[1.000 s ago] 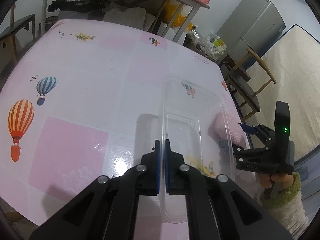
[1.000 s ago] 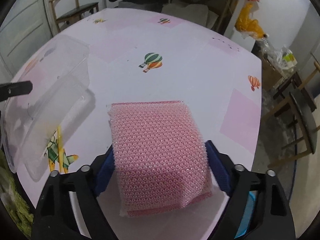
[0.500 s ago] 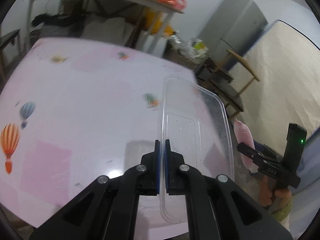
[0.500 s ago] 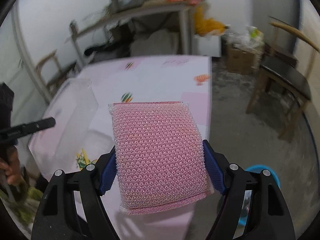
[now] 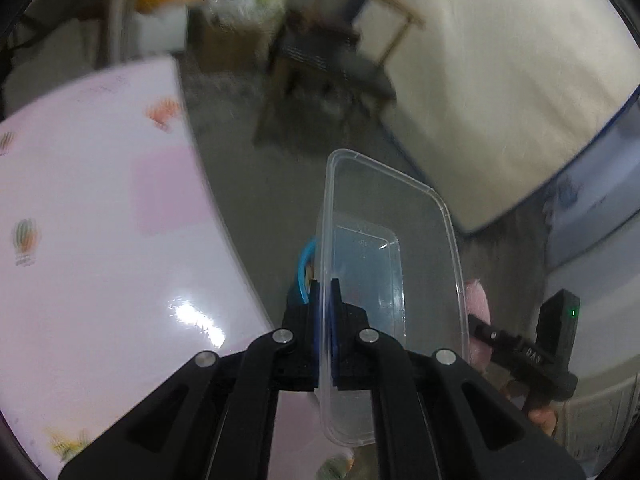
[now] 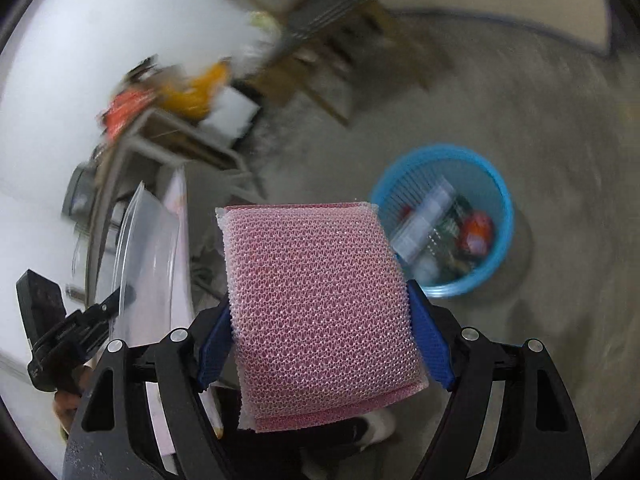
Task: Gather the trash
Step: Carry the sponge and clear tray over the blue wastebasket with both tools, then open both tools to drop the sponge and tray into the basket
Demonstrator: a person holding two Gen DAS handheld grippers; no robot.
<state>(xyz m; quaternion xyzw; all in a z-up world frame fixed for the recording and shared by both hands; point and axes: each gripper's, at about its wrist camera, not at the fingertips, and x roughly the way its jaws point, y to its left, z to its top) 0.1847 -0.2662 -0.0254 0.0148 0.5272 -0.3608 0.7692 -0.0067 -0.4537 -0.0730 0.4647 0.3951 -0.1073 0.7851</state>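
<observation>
Jaws: left gripper pinches container wall; right gripper clamps sponge. Early release misses basket at two o'clock.

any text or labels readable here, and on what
Nothing reads for certain.
Right hand-held gripper: small pale letters on its body, too blurred to read.
Clear plastic tub: faint moulded marks on its base, too small to read.
Packets in the blue bin: printing blurred, unreadable.
</observation>
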